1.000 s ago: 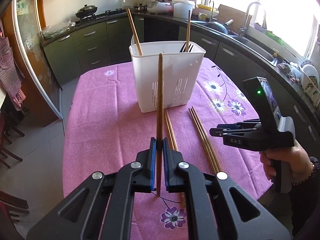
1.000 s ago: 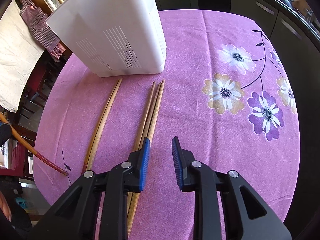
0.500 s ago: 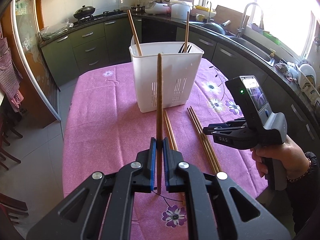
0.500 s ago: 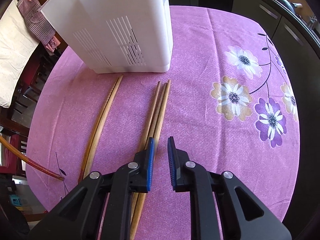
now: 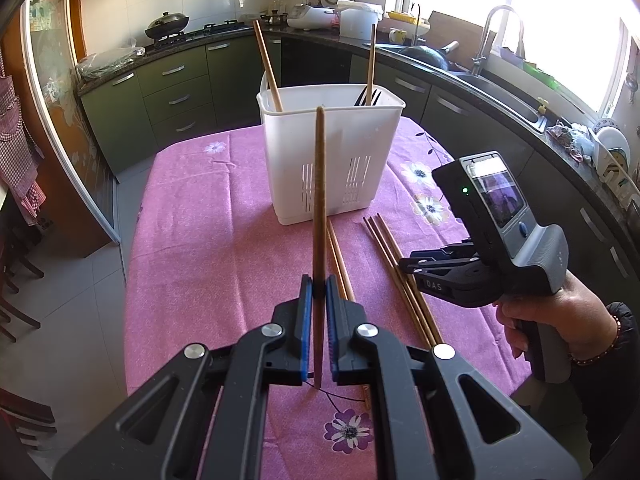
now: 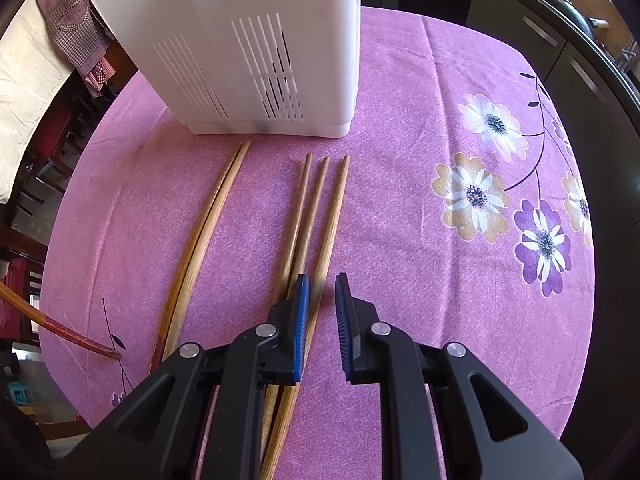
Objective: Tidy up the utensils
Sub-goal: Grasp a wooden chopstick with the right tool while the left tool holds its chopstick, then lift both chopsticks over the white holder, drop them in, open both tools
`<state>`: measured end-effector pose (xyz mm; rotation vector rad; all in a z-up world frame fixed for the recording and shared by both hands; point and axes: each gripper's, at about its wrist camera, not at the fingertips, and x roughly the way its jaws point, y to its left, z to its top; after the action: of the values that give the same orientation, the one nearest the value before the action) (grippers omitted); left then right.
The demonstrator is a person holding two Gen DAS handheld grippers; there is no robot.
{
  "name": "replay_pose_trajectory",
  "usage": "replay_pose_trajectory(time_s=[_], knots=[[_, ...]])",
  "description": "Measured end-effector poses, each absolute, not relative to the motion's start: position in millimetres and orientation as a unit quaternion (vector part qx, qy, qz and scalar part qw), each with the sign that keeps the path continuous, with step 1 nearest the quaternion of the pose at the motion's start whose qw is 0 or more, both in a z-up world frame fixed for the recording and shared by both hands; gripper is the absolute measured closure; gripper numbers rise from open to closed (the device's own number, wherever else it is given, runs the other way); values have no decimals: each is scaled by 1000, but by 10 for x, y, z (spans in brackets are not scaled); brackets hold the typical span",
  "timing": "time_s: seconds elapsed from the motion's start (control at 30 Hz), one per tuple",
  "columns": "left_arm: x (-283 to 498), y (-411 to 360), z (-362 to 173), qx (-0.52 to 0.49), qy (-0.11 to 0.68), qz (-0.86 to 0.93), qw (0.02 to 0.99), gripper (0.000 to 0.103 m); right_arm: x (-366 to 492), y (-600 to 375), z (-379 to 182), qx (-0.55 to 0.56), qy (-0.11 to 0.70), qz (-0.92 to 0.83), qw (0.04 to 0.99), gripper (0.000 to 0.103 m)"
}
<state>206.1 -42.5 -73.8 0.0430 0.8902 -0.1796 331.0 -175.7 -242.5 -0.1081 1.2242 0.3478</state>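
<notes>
Near ends of three chopsticks (image 6: 320, 216) hidden under right claw (image 6: 322, 312)

Both wrist views share the white caddy (image 5: 330, 156).

The white holder (image 5: 332, 160) stands mid-desk and blocks the way straight ahead, with two sticks (image 5: 267, 68) rising above its rim. In front of it a pair of chopsticks (image 6: 200, 240) and a group of three (image 6: 312, 216) lie on the cloth, a bare strip between them. To the right the flowered cloth (image 6: 460, 280) lies open to the desk edge.
</notes>
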Motion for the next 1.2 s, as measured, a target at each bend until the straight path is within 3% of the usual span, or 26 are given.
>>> replay_pose_trajectory(time_s=[0.33,0.83,1.2], knots=[[2055,-424,-727,23,430,-87,898,96,3293,-1714,-2426,-43,555,158,815,96],[2009,-435,-713,27,431,-84,898,96,2594,-2263,-1280,-4,410,198,890,96],[1918,-467,-685,32,426,-81,900,96,1995,-2457,-1161,-11,372,205,905,96]])
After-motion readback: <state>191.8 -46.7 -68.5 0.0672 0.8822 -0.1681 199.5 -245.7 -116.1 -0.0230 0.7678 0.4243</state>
